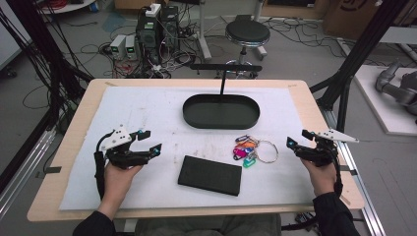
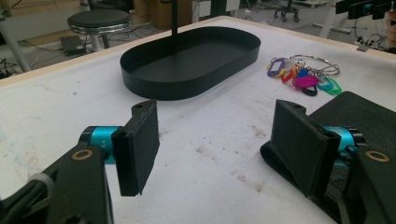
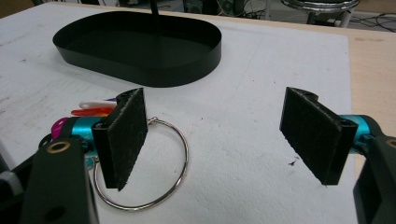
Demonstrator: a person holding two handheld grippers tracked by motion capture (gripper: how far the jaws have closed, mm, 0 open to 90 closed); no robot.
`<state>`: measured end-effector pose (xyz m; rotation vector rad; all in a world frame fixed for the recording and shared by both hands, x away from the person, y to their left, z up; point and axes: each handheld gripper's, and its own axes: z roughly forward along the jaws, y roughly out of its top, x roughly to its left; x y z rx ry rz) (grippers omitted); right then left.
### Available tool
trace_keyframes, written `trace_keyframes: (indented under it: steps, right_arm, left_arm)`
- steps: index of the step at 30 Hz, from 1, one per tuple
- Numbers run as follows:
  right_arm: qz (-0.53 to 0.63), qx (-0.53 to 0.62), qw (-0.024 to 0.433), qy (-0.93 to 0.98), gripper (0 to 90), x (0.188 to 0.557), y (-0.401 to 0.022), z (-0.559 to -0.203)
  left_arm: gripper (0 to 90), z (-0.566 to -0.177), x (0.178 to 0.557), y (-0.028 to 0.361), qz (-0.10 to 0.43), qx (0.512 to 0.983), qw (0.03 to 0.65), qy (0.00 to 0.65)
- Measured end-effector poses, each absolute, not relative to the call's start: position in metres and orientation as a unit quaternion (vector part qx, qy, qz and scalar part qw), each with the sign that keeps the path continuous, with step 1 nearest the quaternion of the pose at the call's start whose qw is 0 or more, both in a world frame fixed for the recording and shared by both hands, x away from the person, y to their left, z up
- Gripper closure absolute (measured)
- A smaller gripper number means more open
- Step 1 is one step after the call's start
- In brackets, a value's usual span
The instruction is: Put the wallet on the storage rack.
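Held low over the white mat (image 1: 147, 105) on the wooden bench (image 1: 314, 105), one gripper in each hand. Left gripper (image 1: 150, 142) at the mat's left side, jaws spread wide with nothing between them, only bare mat showing in the gap in the left gripper view (image 2: 210, 154). Right gripper (image 1: 298, 139) at the mat's right edge, jaws likewise wide apart and empty, pointing toward the middle of the bench.

Nearest to the right gripper: a bunch of coloured key tags (image 1: 244, 150) on a large metal ring (image 1: 266, 151), lying flat on the mat between the two grippers, right of centre and short of the tray. Seen close in the right gripper view, ring (image 3: 161, 172) partly behind the left-hand pad (image 3: 122, 135), tags (image 3: 91, 109) fanned out behind that pad (pink, red and white ones visible). Not touched by either pad as far as can be told.

Just left of the tags, a flat black rectangular pad (image 1: 210, 175) lying on the mat near the bench's front edge, its corner showing behind the right-hand jaw in the left gripper view (image 2: 359, 112).

Beyond both, a black oval tray (image 1: 221, 123) with a low wall, empty inside, a thin black upright post (image 1: 223, 81) rising from its far side. Tray well apart from both grippers.
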<state>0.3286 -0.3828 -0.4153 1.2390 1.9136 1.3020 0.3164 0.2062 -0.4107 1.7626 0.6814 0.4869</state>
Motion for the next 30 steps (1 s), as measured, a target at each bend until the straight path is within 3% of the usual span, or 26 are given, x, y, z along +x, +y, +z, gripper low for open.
trace_keyframes:
  steps: [30]
  right_arm:
    - [0.475, 0.461, 0.263, 0.702, 23.9, 0.319, -0.389, -0.416]
  left_arm:
    - [32.5, -0.418, 0.335, 0.161, 0.125, 0.769, 0.561, 0.279]
